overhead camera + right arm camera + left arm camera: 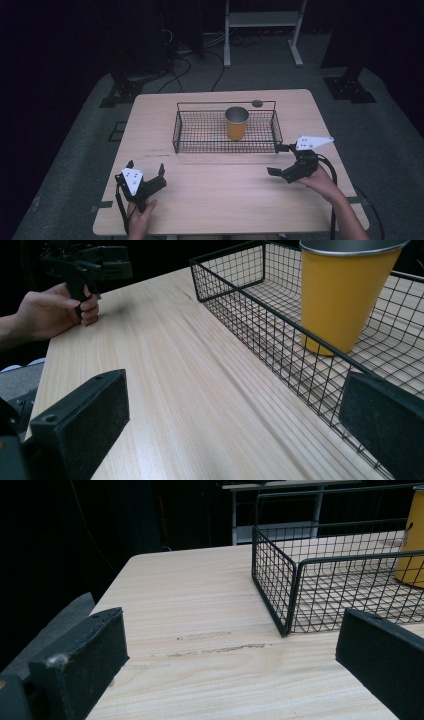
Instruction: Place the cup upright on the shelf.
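Nearest the person, the left gripper (145, 171) rests low over the near-left part of the wooden table (215, 200), its jaws spread wide with nothing between them; in the left gripper view the two black jaws frame bare wood, and the near-left corner of the black wire basket (280, 587) stands ahead and to the right of them. The right gripper (281, 161) is held at the near-right, also wide open and empty, its far jaw just beside the basket's near-right corner (276, 145) while the other jaw points inward over the table. In the right gripper view the left gripper (113, 263) shows farther off across the wood.

Beyond both grippers, the basket sits across the middle of the table, long side running left to right. Inside it, right of centre and toward the far side, the yellow cup with a metal rim (236, 122) stands upright, mouth up, its long axis vertical.

The cup lies forward and left of the right gripper, with the basket's near wall (280, 340) between them. The right gripper is clearly the nearer one; the left is well apart from the cup. A reach for it probably has to rise over the wire wall and close on the cup's sides from above.
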The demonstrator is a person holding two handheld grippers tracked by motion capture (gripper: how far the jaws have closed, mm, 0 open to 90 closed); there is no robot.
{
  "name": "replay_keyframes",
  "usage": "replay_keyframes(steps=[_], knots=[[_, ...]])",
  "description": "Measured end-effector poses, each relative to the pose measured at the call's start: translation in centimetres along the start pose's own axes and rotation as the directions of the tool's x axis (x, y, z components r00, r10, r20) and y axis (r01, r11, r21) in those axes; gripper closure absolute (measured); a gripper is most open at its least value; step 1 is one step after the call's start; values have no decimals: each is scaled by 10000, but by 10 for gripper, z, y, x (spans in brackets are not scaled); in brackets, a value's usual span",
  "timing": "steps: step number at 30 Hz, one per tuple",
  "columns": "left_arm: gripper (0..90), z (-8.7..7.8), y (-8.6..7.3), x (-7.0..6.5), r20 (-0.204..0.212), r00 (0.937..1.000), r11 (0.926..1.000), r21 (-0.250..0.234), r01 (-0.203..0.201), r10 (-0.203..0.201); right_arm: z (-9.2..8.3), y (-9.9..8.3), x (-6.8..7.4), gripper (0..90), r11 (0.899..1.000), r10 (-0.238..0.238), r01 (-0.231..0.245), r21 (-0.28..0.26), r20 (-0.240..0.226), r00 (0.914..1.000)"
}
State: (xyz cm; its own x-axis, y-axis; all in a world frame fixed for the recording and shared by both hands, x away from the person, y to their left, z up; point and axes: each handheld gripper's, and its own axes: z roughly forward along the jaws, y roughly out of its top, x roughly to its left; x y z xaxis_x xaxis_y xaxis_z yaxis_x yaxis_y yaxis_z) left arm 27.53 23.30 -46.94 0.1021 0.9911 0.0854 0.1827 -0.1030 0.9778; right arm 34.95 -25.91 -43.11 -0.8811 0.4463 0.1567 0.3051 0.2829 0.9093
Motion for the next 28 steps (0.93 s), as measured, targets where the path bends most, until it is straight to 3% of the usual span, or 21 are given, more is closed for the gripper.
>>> replay_keyframes(steps=[20,28], knots=[[0,0,0,0,-38,10000,10000,35,17,-17,-18,-33,10,0,9993,349,-342,-154,448,9984],[0,0,0,1,-46,10000,10000,36,61,-61,-26,-53,25,0,9943,769,-728,-784,508,9957]])
